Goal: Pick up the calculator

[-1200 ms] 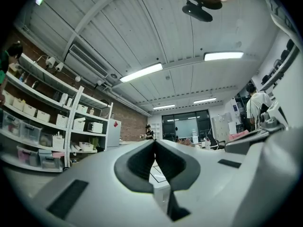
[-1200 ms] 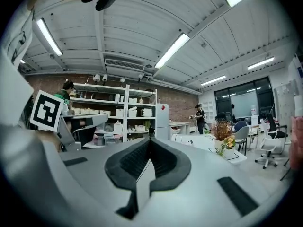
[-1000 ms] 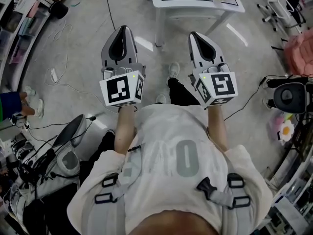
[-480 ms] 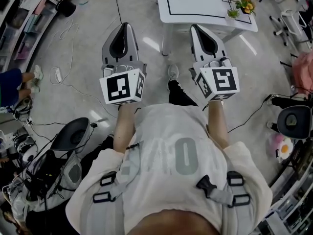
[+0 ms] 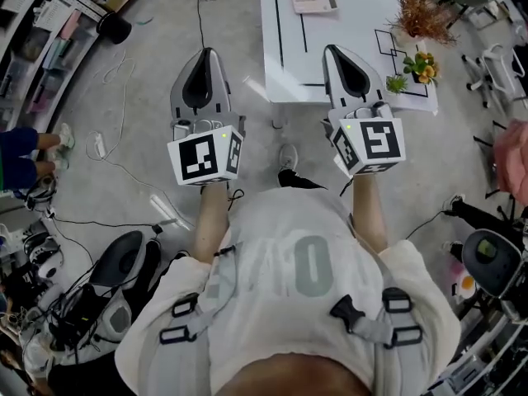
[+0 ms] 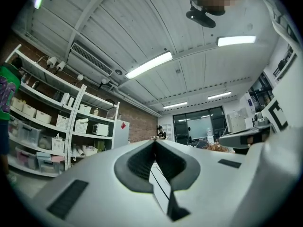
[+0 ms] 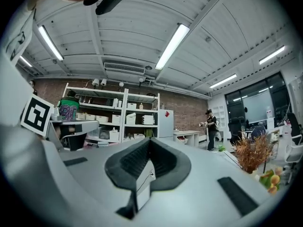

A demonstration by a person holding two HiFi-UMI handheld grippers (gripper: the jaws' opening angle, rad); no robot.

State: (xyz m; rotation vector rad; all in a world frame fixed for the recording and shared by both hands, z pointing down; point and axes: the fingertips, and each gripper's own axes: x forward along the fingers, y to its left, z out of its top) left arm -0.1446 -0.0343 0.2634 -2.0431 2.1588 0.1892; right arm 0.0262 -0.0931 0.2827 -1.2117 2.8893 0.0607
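A pale, flat, rectangular calculator point(image 5: 313, 0) lies on the white table with black line markings point(image 5: 285, 64), well back from its near edge and untouched. Toward the table's right near corner stand a brown dried plant point(image 5: 424, 16) and a small green plant with yellow blooms point(image 5: 421, 64). The right gripper point(image 5: 334, 50) is held above the near edge, well short of the calculator, its jaws pressed together on nothing point(image 7: 149, 141). The left gripper point(image 5: 208, 53) hangs over the grey floor point(image 5: 132, 97) beside the table's left edge, its jaws likewise closed and empty point(image 6: 155, 143).
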